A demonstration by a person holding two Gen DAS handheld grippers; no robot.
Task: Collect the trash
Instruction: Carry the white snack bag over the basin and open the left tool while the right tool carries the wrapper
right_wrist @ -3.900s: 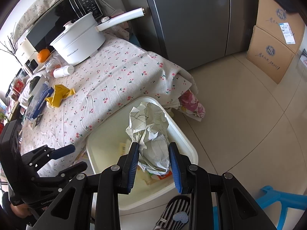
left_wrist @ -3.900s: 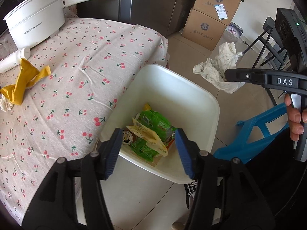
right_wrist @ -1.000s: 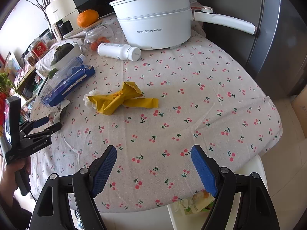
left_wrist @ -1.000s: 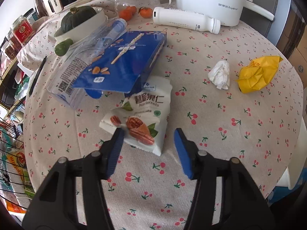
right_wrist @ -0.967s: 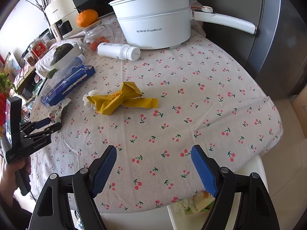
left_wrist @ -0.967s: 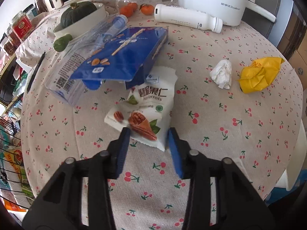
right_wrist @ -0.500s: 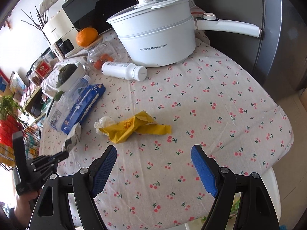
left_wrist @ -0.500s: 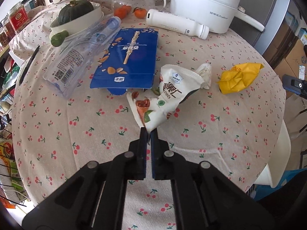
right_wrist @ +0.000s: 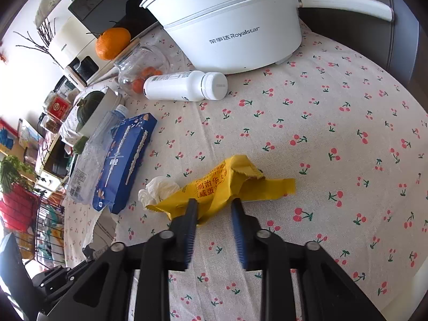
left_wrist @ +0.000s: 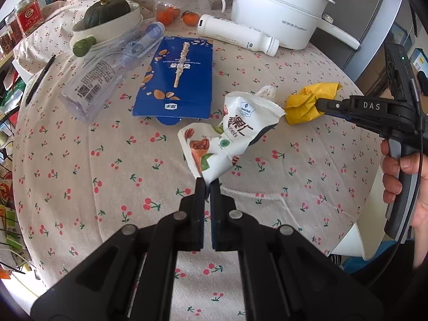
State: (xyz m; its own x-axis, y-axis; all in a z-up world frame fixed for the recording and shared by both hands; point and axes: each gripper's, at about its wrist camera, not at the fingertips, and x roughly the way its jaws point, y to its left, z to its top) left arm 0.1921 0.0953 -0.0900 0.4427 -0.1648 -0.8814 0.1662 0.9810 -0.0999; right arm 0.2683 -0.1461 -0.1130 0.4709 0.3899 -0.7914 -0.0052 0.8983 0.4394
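My left gripper (left_wrist: 207, 184) is shut on a corner of a white nut snack bag (left_wrist: 230, 136) and holds it lifted above the cherry-print tablecloth. My right gripper (right_wrist: 214, 208) is open, with its fingers on either side of a crumpled yellow wrapper (right_wrist: 222, 187), which lies on the table. In the left wrist view the right gripper (left_wrist: 321, 104) sits at the yellow wrapper (left_wrist: 307, 101). A crumpled white tissue (right_wrist: 160, 190) lies next to the wrapper.
A blue snack box (left_wrist: 176, 77), a clear plastic bottle (left_wrist: 112, 67) and a white bottle (left_wrist: 238, 37) lie on the table. A white electric pot (right_wrist: 230, 24), a glass jar with small oranges (left_wrist: 182, 2) and a bowl with a squash (left_wrist: 107, 18) stand behind. The white bin's rim (left_wrist: 350, 243) shows past the table edge.
My left gripper closed on the nut bag and lifted it off the table. My right gripper moved down to the yellow wrapper and narrowed around it.
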